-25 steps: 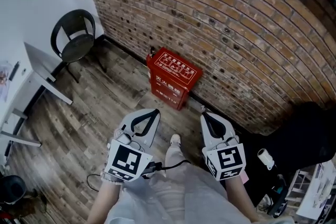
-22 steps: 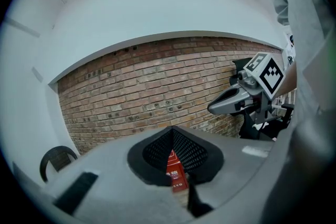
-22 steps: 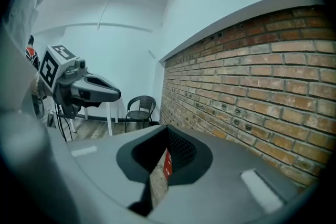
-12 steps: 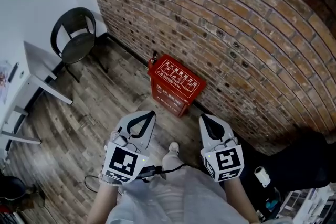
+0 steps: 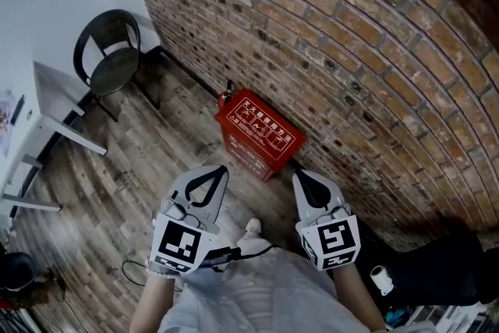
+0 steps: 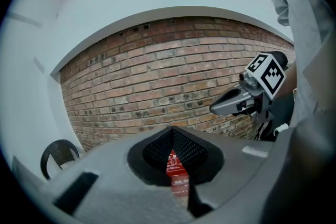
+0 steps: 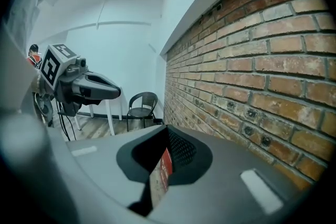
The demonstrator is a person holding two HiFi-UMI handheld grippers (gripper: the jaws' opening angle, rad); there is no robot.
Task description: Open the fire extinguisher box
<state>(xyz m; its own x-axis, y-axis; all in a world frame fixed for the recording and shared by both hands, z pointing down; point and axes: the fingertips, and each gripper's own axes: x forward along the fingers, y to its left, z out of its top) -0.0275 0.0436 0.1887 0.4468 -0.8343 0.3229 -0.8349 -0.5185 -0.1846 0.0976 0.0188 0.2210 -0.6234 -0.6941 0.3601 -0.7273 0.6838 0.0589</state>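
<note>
Head view looks down on the red fire extinguisher box point(image 5: 259, 132), which stands with its lid down on the wooden floor point(image 5: 156, 160), backed against the brick wall point(image 5: 351, 43). The left gripper point(image 5: 221, 168) hangs at seven o'clock of the box and the right gripper point(image 5: 298, 176) at five o'clock. Both are apart from it and point toward it. Each gripper's jaws are pressed together with nothing between them. A black chair point(image 5: 113, 51) sits at ten o'clock of the box, beside the wall.
</note>
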